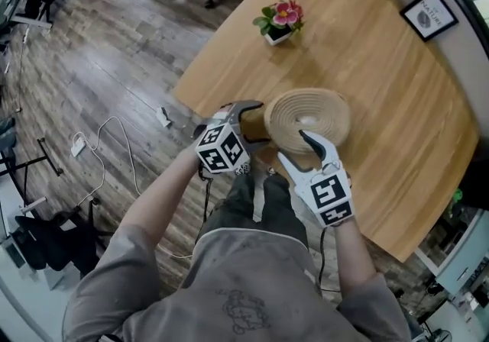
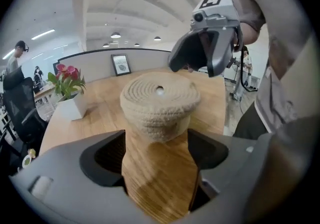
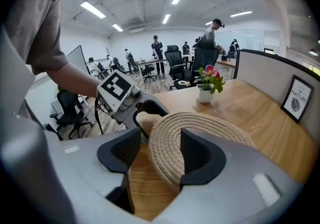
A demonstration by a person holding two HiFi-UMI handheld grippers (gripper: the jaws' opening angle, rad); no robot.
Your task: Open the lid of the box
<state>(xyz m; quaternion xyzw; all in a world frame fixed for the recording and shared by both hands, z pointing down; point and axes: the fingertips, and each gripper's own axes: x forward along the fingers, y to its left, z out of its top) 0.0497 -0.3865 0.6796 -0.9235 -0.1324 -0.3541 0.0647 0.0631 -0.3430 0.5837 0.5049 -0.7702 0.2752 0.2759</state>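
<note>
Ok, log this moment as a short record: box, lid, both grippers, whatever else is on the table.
box: woven rope box, upright near the wooden table's front edge
lid: rope lid, on the box
left: left gripper open, fingers flanking the box's body, no contact seen
right: right gripper open, lid's rim between its fingers
other: potted flowers on the table; framed picture at the partition

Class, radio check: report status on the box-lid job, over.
Left gripper open, facing rope box. Right gripper open, astride rim of lid, not clamped. Lid still seated. Nothing in the way.
</note>
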